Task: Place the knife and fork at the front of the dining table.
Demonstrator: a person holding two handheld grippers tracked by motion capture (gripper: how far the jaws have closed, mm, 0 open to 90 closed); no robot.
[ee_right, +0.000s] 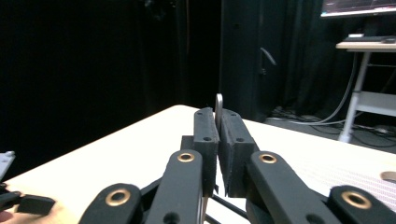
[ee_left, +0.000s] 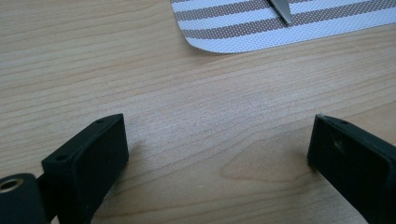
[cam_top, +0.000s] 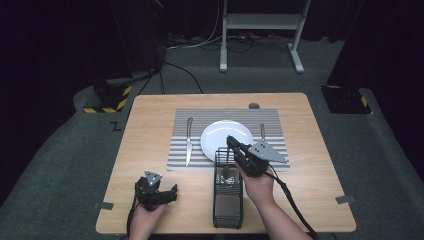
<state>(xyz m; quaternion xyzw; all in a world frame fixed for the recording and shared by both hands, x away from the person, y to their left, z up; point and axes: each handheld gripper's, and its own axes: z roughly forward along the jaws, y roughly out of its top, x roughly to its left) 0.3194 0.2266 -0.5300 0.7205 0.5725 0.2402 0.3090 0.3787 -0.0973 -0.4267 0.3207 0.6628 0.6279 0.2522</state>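
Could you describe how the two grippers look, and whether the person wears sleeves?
Both grippers are black. The left gripper and the right gripper each carry a grey three-cornered plate on top and trail a black cable. The right gripper view shows flat rectangular pads with small screw holes, on link arms with brass-coloured rivets. The forearms are bare; no sleeves are visible.

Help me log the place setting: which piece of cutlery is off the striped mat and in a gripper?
The spoon, clamped upright by the right gripper over the black wire caddy. The knife and the fork lie flat on the mat beside the plate.
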